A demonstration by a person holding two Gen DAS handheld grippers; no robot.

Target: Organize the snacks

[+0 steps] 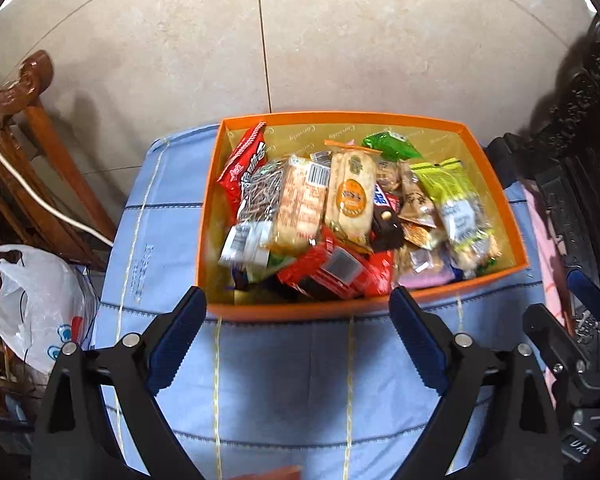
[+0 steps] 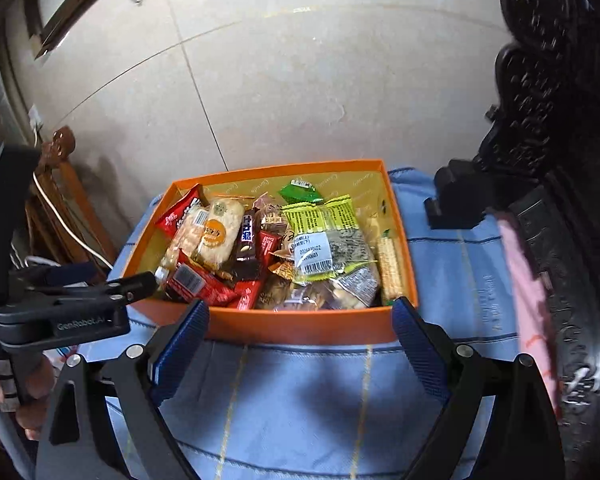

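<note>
Snack box (image 1: 496,200) packed full, sitting on the blue cloth (image 1: 284,380).
Left gripper (image 1: 298,300) and right gripper (image 2: 302,312) both spread wide, gripping nothing, box at 12 o'clock.

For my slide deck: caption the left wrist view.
Open left gripper hovers before an orange box of snack packets on blue cloth.

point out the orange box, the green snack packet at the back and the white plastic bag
orange box (image 1: 300,310), left wrist view, on its near outer wall
green snack packet (image 1: 392,145), left wrist view, on the middle of the wrapper
white plastic bag (image 1: 36,300), left wrist view, on its bulging front
</note>
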